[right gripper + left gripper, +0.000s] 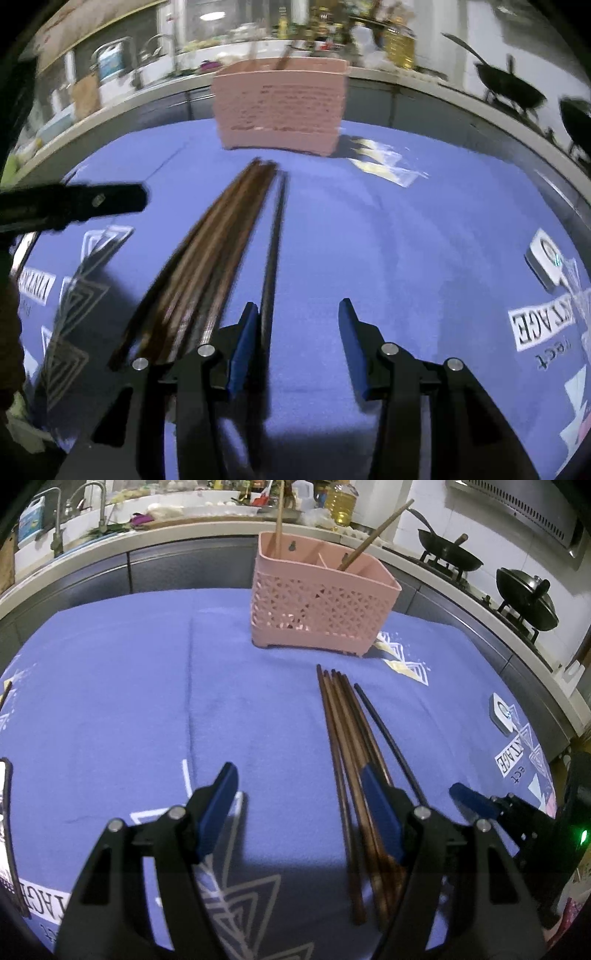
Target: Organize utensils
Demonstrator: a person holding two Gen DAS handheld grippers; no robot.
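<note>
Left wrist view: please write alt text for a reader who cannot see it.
Brown chopsticks and one black chopstick lie on a blue cloth, before a pink holder. The left gripper is open above the cloth.

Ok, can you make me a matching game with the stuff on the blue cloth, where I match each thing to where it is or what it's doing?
Things:
1. pink utensil holder
2. brown chopsticks
3. black chopstick
4. left gripper

Places or states:
A. lying alone, just right of the bundle
B. open with nothing between its fingers
C. standing at the far end of the cloth with two sticks poking out
D. lying bunched together on the cloth

Pairs: 1-C, 2-D, 3-A, 4-B
</note>
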